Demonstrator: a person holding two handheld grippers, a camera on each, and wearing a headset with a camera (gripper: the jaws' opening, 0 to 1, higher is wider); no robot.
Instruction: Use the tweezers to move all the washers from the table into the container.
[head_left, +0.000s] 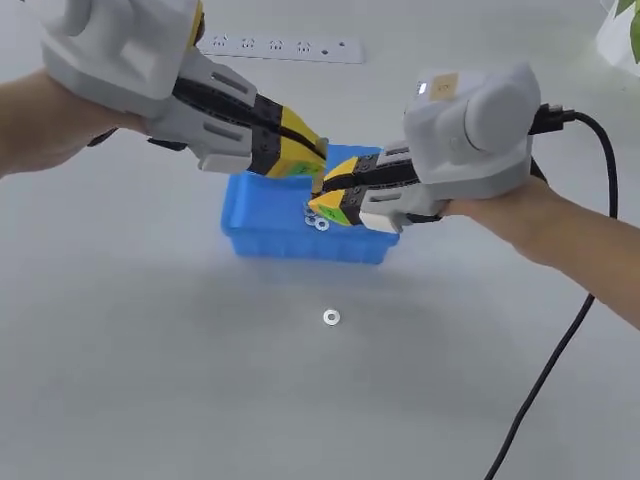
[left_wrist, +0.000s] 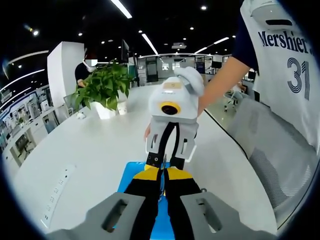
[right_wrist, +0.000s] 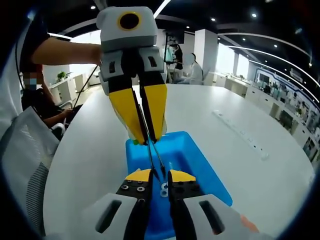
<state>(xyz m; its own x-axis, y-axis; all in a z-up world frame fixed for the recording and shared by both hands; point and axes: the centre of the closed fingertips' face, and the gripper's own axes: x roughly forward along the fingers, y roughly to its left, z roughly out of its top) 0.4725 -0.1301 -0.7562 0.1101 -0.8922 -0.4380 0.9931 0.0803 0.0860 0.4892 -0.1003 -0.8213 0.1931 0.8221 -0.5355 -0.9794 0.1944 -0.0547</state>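
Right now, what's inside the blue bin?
Washers on the bin floor by its near wall, tweezers tips close by. The left gripper and right gripper cover much of the floor, so no full count.

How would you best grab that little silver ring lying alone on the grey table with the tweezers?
I'd take the silver washer by its band: one tip of the thin metal tweezers through the hole, the other outside the rim, coming straight down from above. It lies flat on the grey table, so its edge offers little to pinch.
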